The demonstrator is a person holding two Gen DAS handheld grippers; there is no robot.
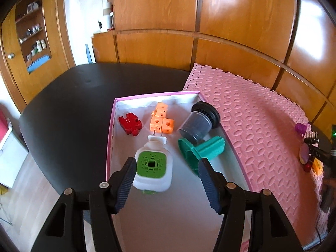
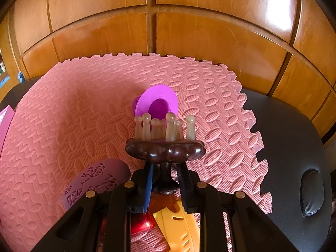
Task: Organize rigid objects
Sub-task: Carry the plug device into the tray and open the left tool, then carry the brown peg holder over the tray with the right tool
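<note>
- Wooden cabinet panels [image 1: 241,21] back a dark table [image 1: 69,109]; a pink foam mat [image 1: 262,130] covers the table's right part, and a pink-rimmed box [image 1: 110,130] sits against the mat's left edge.
- Only the left wrist view shows the box's inside. Going left to right: a red puzzle-like block [image 1: 130,123] near the left wall, orange cubes [image 1: 161,120] toward the far wall, a white device with a green grille [image 1: 152,167] at the middle, then a grey cup with a black cap [image 1: 199,124] on its side and a teal spool [image 1: 201,149] along the right wall.
- The left gripper [image 1: 167,173] hangs above the box, its fingers spread. The left finger [image 1: 126,185] lies close against the white device's side, while the right one is well clear, overlapping the teal spool's rim.
- Only the right wrist view shows the mat up close. Near its front edge lie a lilac patterned disc [image 2: 94,180], a red piece [image 2: 142,224] and a yellow slotted piece [image 2: 180,226], both half hidden under the gripper.
- The right gripper [image 2: 166,187] has its fingers pinching the stem of a dark brown massager with pale knobbed prongs [image 2: 166,149], held above the mat.
- Just beyond the prongs, a purple funnel-like piece [image 2: 156,101] rests mid-mat, its lower rim blocked by them.
</note>
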